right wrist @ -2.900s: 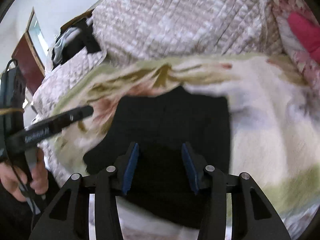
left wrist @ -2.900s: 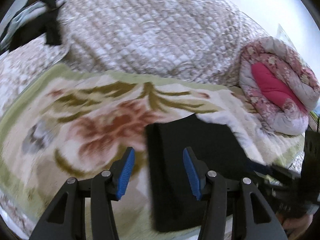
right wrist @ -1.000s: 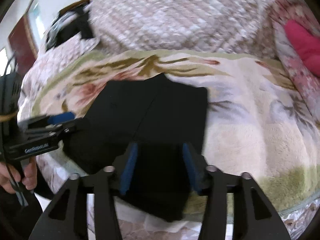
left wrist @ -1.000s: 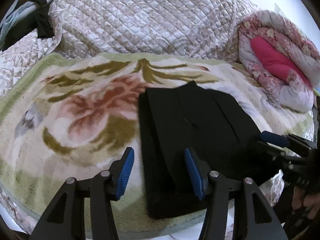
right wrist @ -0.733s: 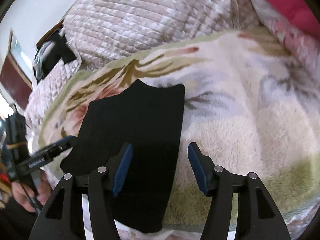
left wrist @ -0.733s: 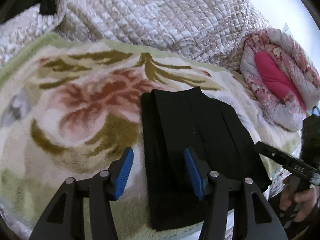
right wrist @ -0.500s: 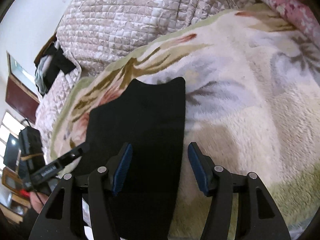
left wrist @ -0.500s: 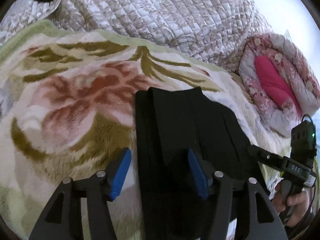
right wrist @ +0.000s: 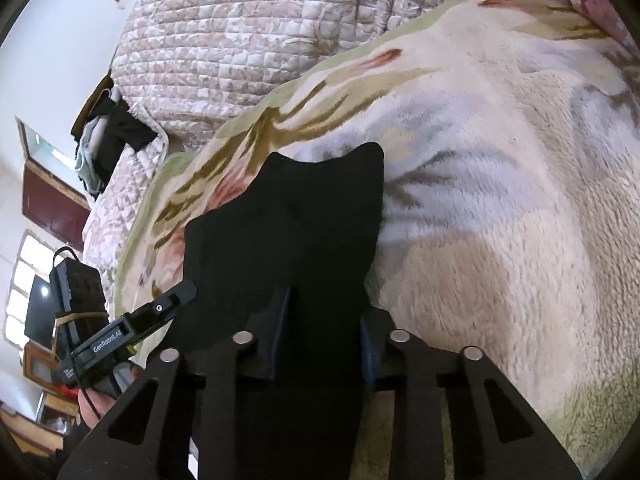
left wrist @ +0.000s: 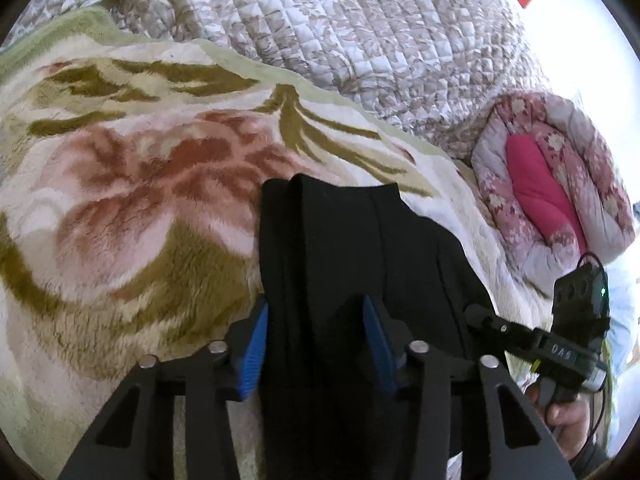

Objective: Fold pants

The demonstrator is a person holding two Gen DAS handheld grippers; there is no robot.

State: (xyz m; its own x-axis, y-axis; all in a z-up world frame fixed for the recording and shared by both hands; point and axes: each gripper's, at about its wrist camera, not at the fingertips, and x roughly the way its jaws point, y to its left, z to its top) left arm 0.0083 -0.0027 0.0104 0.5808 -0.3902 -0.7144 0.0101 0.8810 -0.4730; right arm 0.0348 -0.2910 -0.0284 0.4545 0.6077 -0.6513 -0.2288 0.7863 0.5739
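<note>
I have the black pants (left wrist: 360, 248) lying already folded into a compact dark panel on the floral fleece blanket (left wrist: 132, 208) that covers the bed, their near end at the blanket's near edge, closest to me. Both tools are set on that near end, one at each side, which I judge is the setup for lifting it and laying it over toward the far end for another fold.

The left gripper (left wrist: 316, 344) straddles the left side edge of the stack; its blue fingers (left wrist: 253, 344) are closing, with the layered cloth between them, and the left pad looks to be against the fabric edge. The right gripper (right wrist: 322, 336) straddles the right side edge in the same way, its fingers (right wrist: 280, 328) closing with black cloth between them. I cannot tell whether either pair is pressing firmly yet.

Gripping at both sides should keep the near edge straight as it rises. The quilted bedspread (left wrist: 360, 32) and the rolled pink floral quilt (left wrist: 560, 184) sit well apart, beyond the far edge.
</note>
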